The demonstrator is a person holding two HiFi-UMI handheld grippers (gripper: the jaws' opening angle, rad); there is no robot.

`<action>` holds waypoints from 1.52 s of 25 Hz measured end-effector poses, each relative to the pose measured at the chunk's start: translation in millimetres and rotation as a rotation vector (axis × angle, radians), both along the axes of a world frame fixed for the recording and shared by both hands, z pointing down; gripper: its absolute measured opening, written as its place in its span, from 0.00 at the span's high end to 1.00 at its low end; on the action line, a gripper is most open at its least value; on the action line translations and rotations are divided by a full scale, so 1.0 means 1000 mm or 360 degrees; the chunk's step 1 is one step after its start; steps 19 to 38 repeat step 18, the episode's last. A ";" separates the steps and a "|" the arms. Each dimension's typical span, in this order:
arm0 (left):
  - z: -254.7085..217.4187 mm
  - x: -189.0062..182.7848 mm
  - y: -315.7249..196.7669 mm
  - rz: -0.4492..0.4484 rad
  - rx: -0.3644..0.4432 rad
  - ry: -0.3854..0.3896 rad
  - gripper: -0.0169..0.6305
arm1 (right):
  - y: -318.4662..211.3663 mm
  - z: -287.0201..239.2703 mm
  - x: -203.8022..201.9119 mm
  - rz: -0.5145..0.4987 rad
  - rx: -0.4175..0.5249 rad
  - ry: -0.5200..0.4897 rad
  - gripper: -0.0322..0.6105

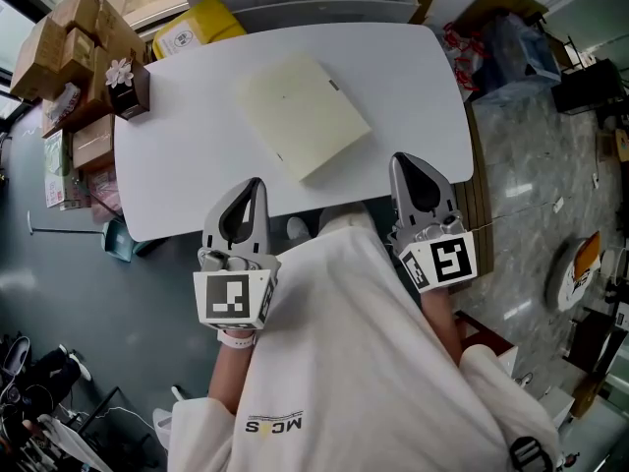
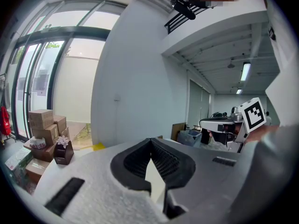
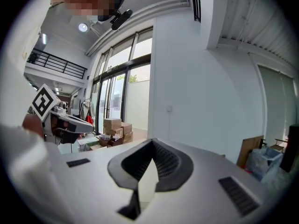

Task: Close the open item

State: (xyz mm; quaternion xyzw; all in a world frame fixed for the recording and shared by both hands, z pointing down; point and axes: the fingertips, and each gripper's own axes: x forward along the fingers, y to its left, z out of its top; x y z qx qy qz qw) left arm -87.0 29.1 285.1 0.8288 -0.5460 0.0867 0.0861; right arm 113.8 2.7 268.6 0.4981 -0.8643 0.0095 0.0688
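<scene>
Jaws of left gripper (image 1: 257,182) and right gripper (image 1: 397,157) meet, holding nothing. Cream book (image 1: 305,116) looks closed already; I'd press lightly.

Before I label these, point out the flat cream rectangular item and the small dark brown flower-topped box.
flat cream rectangular item (image 1: 305,114): head view, middle of its top face.
small dark brown flower-topped box (image 1: 136,97): head view, its dark side wall.

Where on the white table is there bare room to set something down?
Bare table between the flower box and the cream case, and again right of the case. Crowded only at the far left corner.
</scene>
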 end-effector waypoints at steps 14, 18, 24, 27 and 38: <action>0.001 -0.006 0.005 -0.0012 0.0011 0.0012 0.94 | 0.006 0.003 -0.004 -0.0010 -0.0013 -0.0001 0.93; -0.004 -0.003 0.006 -0.0027 -0.0006 0.0051 0.94 | 0.008 0.005 -0.005 -0.0016 -0.0019 0.0006 0.93; -0.004 -0.003 0.006 -0.0027 -0.0006 0.0051 0.94 | 0.008 0.005 -0.005 -0.0016 -0.0019 0.0006 0.93; -0.004 -0.003 0.006 -0.0027 -0.0006 0.0051 0.94 | 0.008 0.005 -0.005 -0.0016 -0.0019 0.0006 0.93; -0.004 -0.003 0.006 -0.0027 -0.0006 0.0051 0.94 | 0.008 0.005 -0.005 -0.0016 -0.0019 0.0006 0.93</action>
